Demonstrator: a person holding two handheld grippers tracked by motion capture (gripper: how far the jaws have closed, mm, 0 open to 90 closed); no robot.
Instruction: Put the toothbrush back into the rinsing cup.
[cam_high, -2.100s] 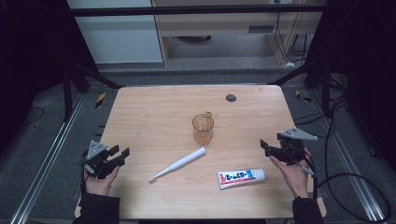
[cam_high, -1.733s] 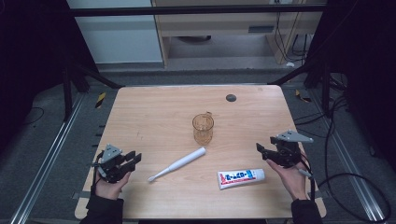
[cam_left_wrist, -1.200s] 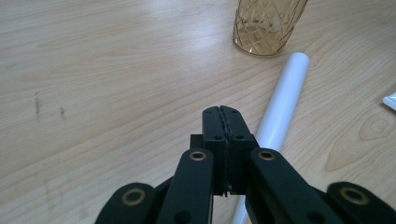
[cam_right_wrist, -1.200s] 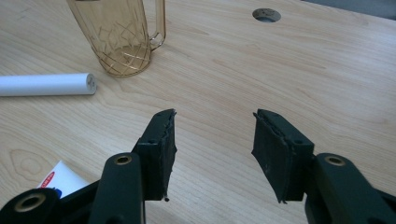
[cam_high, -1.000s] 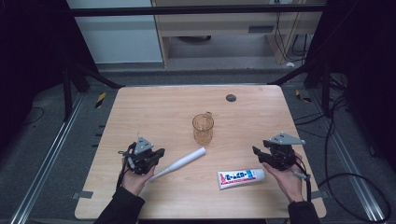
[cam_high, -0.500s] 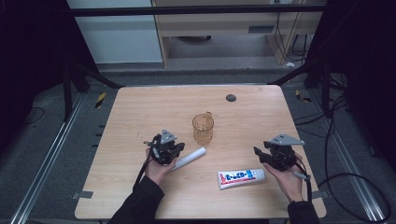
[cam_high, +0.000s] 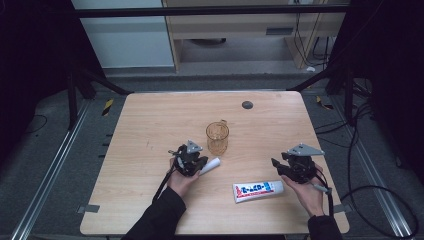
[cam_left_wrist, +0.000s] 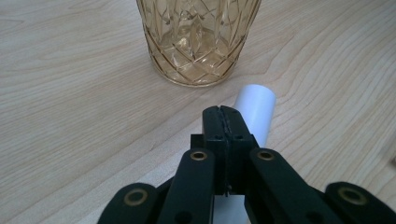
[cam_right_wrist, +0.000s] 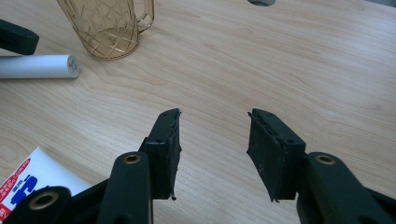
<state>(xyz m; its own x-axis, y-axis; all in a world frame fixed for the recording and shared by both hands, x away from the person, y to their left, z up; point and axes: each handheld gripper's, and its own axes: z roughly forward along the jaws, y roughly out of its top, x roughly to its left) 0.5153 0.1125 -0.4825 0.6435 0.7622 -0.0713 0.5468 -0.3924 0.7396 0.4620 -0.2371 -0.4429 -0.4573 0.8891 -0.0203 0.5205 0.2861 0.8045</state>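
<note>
The white tube (cam_left_wrist: 254, 109) is lying on the worktop (cam_high: 150, 125), its long axis running away from the left gripper (cam_left_wrist: 223, 112) toward the amber glass mug (cam_left_wrist: 198, 39). That gripper is hovering directly over it, jaws pressed together. The right gripper (cam_right_wrist: 212, 126) is waiting half open beside the toothpaste box (cam_high: 257, 190), farther off.

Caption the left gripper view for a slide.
Shut left gripper above a white tube, amber glass mug just beyond.
</note>
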